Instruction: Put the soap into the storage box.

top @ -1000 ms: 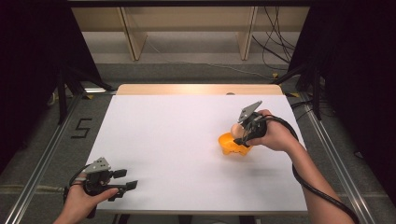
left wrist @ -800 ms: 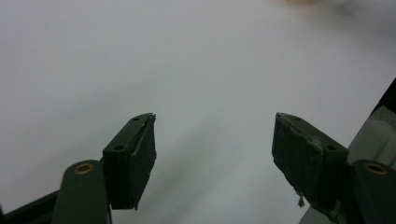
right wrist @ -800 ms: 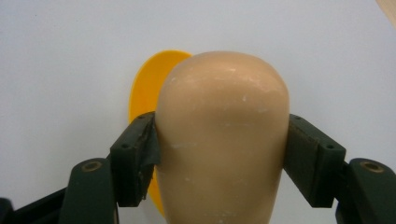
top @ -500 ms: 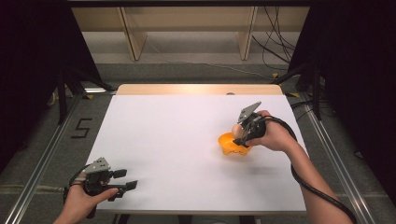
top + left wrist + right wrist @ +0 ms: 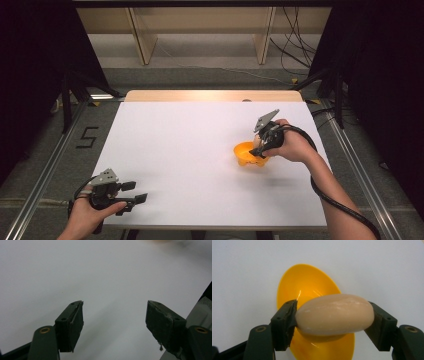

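A beige egg-shaped object (image 5: 334, 314) is clamped lengthwise between the pads of my right gripper (image 5: 333, 317), held just above an orange bowl (image 5: 304, 287). From the high view that bowl (image 5: 243, 153) rests right of the white table's (image 5: 190, 145) centre, with the right gripper (image 5: 259, 148) over its right rim. My left gripper (image 5: 134, 192) rests near the front left corner, open. Its jaws stand wide apart over bare white surface in the left gripper view, the left gripper (image 5: 115, 317) holding nothing.
A wooden strip (image 5: 210, 95) runs along the table's far edge. Metal rails (image 5: 45, 170) flank both sides, and a black cable (image 5: 335, 200) trails from the right gripper along the forearm. Shelving legs (image 5: 141, 40) stand behind the table.
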Available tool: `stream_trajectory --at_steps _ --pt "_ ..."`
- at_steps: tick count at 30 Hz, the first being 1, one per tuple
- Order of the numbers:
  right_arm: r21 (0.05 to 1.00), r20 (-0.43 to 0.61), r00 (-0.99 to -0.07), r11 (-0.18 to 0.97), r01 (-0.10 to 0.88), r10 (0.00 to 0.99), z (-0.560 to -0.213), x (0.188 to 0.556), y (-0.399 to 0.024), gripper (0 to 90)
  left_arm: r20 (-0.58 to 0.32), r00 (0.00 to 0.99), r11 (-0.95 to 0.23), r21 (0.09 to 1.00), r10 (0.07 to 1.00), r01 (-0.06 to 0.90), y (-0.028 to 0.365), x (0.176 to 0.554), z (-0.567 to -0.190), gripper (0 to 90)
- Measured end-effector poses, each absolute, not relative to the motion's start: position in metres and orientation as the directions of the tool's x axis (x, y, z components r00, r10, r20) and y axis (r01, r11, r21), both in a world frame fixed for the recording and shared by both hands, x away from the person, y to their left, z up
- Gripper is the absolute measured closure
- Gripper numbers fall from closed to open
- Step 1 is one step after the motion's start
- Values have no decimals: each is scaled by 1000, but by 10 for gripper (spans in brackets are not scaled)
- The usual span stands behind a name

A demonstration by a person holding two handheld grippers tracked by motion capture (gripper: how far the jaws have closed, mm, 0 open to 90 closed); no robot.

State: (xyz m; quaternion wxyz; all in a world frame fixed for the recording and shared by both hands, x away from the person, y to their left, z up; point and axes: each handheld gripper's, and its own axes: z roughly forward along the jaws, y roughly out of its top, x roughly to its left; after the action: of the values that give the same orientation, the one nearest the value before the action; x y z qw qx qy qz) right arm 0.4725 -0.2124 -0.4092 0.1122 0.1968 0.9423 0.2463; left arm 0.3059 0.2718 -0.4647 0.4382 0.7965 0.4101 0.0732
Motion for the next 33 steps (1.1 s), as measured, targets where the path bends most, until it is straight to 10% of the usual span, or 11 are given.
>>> stream_trajectory --at_steps 24,33 --pt "572 -36 -872 726 383 488 -408 469 -213 325 -254 651 -264 764 715 588 271 305 -465 301" --pt "621 7 -810 632 463 586 -403 458 -217 501 -254 648 -256 769 718 585 271 305 -465 301"
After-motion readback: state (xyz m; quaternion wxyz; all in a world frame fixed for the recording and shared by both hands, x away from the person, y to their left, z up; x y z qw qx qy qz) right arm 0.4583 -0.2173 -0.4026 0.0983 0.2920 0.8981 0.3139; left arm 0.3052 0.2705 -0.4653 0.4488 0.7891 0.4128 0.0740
